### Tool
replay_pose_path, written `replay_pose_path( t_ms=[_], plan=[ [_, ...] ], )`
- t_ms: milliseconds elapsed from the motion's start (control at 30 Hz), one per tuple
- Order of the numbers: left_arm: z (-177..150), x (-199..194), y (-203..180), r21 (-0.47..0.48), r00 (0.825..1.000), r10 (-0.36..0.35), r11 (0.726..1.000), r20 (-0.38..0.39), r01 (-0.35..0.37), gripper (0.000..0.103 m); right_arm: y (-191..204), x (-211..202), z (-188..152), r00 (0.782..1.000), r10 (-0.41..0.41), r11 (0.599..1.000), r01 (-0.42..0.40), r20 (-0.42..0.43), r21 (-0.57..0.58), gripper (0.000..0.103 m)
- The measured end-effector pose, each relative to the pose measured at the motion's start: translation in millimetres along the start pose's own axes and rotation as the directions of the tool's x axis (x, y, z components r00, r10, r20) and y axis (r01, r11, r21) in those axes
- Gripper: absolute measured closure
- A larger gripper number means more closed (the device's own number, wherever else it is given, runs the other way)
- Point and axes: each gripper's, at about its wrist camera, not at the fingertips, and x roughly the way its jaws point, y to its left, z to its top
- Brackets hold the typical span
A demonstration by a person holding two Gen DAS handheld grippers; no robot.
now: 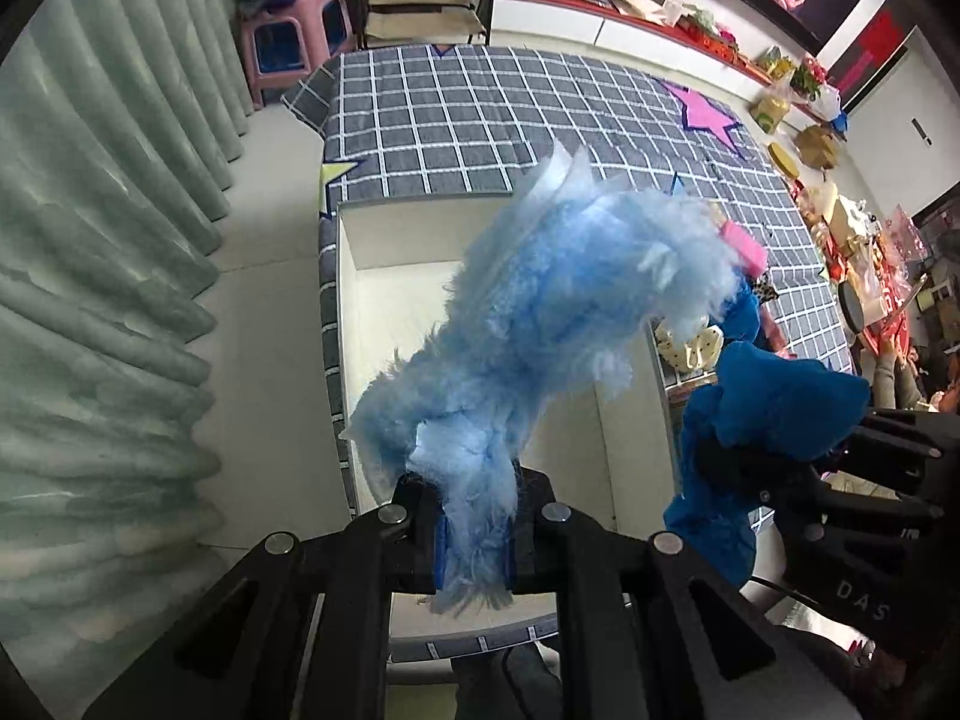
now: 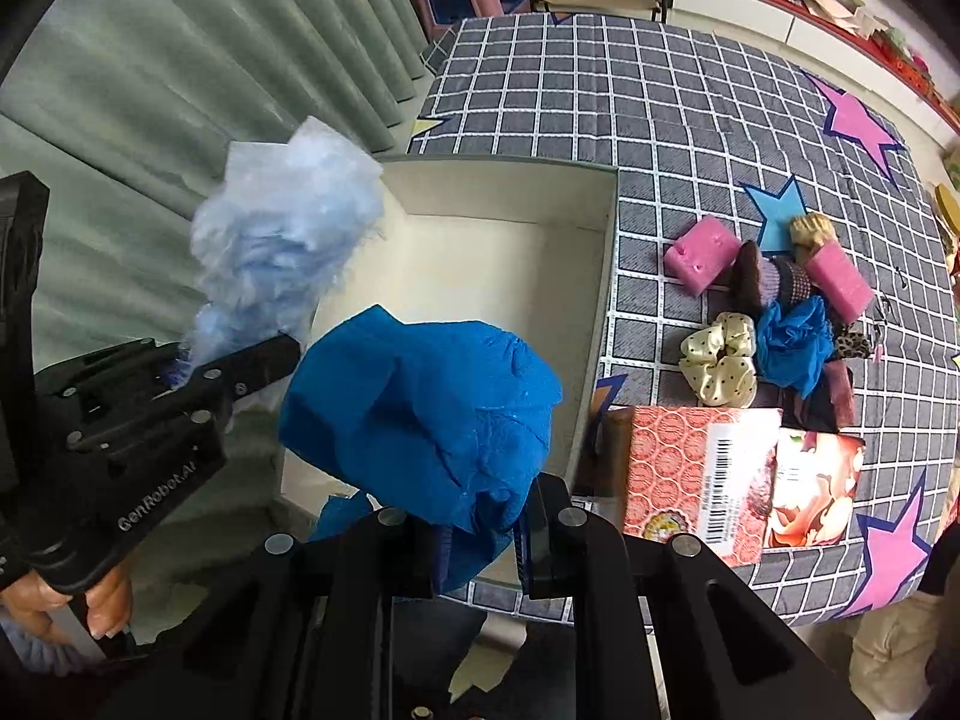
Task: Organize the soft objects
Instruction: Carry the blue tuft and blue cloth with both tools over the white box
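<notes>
Item, near to far: your left gripper (image 1: 474,546) pinches a pale blue fluffy tuft (image 1: 540,312), your right gripper (image 2: 480,546) pinches a dark blue cloth (image 2: 420,402), both directly above the open white box (image 2: 510,252), remaining soft pile (image 2: 780,324) beyond, rightward.

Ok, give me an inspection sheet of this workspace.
Surface: checked quilt with stars.
Job's things: white box, open; pale blue fluffy piece; blue cloth; scrunchies and pink foam blocks piled on quilt.
Clutter: printed carton beside box.
Grippers: left gripper shut on fluffy piece; right gripper shut on blue cloth; both above box.
Cables: nothing seen.
Surroundings: curtain, pink stool, crowded shelf.
</notes>
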Motion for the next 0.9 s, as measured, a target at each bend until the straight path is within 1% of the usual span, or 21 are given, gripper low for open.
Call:
replay_pose_path(
  t_ms=[267, 633, 900],
  plan=[
    [1, 17, 1, 0.022, 0.998, -0.005, 1.0, -0.057, 0.006, 0.089, 6, 16, 0, 0.998, 0.013, 1.0, -0.012, -0.056, 0.018, 0.086],
    [-5, 23, 5, 0.022, 0.996, -0.018, 1.0, -0.087, 0.02, 0.089, 11, 23, 2, 0.996, 0.024, 1.0, -0.022, -0.086, 0.021, 0.086],
    [-8, 23, 3, 0.044, 0.995, -0.021, 0.999, -0.098, 0.026, 0.089, 14, 22, 0, 0.996, 0.027, 0.999, -0.024, -0.086, 0.032, 0.086]
  ],
)
